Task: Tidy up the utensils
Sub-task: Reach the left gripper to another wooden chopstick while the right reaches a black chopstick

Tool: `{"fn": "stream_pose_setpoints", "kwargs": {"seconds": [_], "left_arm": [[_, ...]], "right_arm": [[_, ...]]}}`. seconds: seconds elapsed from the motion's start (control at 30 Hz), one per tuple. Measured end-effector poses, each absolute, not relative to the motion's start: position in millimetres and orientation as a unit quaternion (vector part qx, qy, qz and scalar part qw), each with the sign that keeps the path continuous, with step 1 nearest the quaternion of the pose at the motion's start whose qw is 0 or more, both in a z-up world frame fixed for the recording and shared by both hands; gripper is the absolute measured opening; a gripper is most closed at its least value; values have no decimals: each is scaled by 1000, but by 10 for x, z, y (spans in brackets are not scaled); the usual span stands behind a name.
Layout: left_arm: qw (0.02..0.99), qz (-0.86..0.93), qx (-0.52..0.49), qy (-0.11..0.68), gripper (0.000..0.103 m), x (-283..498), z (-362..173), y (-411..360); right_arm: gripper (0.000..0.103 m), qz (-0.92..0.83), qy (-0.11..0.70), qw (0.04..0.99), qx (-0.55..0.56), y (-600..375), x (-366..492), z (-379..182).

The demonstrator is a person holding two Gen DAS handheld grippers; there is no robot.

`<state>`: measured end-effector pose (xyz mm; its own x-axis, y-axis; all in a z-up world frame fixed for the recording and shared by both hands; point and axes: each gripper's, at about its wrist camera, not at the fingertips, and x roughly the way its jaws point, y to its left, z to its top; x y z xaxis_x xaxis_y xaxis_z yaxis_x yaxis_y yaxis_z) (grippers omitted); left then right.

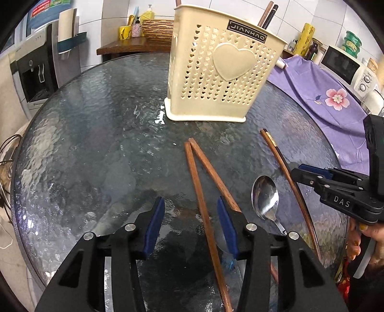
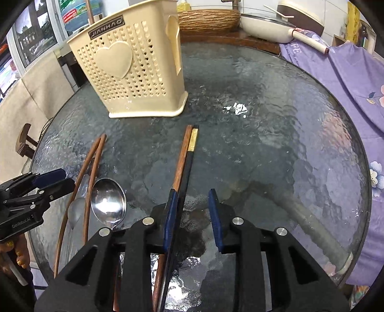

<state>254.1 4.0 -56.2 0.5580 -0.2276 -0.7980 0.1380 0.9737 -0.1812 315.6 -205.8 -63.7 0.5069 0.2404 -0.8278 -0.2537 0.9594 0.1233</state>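
A cream perforated utensil holder (image 1: 220, 72) stands on the round glass table (image 1: 96, 144), with chopsticks sticking out of its top; it also shows in the right wrist view (image 2: 134, 69). Two brown chopsticks (image 1: 204, 189) lie in a V on the glass. My left gripper (image 1: 190, 208) is open with one of them between its fingers. A metal spoon (image 1: 265, 196) lies just right of it. A brown and a black chopstick (image 2: 186, 158) lie side by side; my right gripper (image 2: 193, 201) is open around them, close to its left finger.
A purple floral cloth (image 2: 348, 79) covers the right side. A wooden shelf with a woven basket (image 2: 208, 20) and a white pan (image 2: 261, 26) stands behind the table. A water dispenser (image 1: 36, 69) stands to the left. A microwave (image 1: 348, 67) sits at the right.
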Motion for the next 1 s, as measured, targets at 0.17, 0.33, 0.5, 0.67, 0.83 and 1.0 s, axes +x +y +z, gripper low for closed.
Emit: {"fn": "stream_pose_setpoints", "kwargs": {"seconds": [0.17,0.33,0.5,0.67,0.83,1.0], "left_arm": [[881,-104,-45,459,45,2558,-589,1],[880,-106,-46,461,44,2576,-585,-14],[881,-103,-31,461,43,2611,-589,-71],[880,-99,-5,464,35,2704,-598,-135],[880,-91,10,467,28,2852,-599,-165],[879,-84,14,469,23,2977,-600,-158]], "right_arm": [[27,138,480,866,-13,-2042,3166,-623],[27,132,487,863,-6,-2118,3221,-630],[27,126,491,862,-29,-2053,3283,-639],[26,127,496,858,-44,-1936,3386,-637],[24,121,501,856,-51,-1835,3574,-632],[21,109,497,859,-53,-1768,3732,-639]]}}
